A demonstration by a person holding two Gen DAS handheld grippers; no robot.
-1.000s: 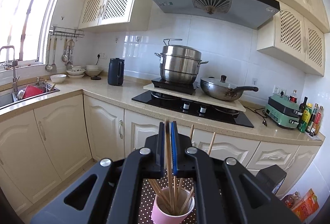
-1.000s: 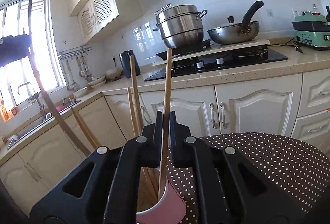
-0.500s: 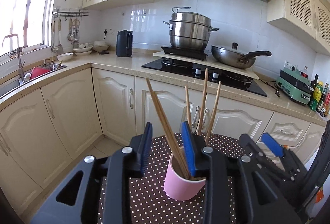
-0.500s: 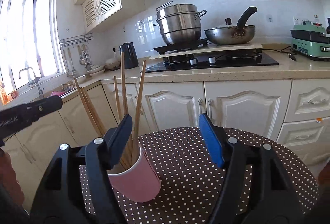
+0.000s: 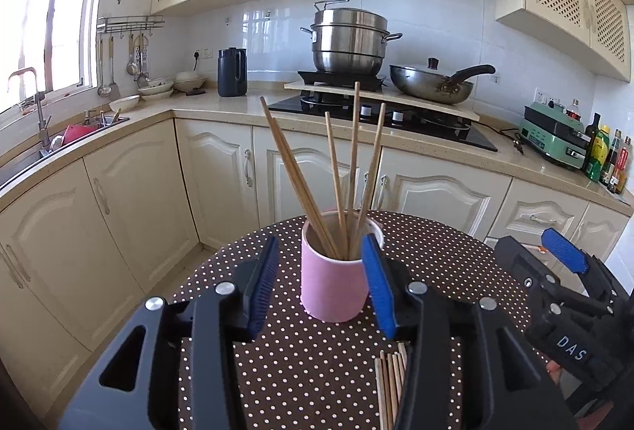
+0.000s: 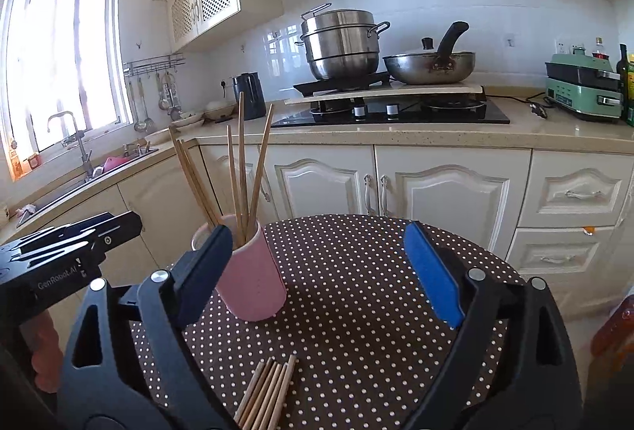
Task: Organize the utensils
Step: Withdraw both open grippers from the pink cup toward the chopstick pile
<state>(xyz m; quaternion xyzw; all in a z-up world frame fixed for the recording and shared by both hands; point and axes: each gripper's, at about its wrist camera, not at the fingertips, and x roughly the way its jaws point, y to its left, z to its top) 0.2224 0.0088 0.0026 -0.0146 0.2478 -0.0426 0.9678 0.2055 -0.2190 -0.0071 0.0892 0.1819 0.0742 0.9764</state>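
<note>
Pink cup (image 5: 335,267) on the polka-dot surface (image 5: 325,362) holds five wooden chopsticks (image 5: 352,168), a bundle (image 6: 267,392) still lies loose nearer; left gripper (image 5: 321,287) and right gripper (image 6: 317,271) empty, jaws opening.

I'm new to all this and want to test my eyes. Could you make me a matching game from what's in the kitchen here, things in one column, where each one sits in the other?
Things:
1. pink cup
2. loose chopsticks
3. steel steamer pot
4. black kettle

Places:
A. on the stove, beside the wok
B. lying flat on the dotted tablecloth, near the cameras
C. on the counter, left of the stove
D. upright on the tablecloth, holding chopsticks

Pairs: 1-D, 2-B, 3-A, 4-C
</note>
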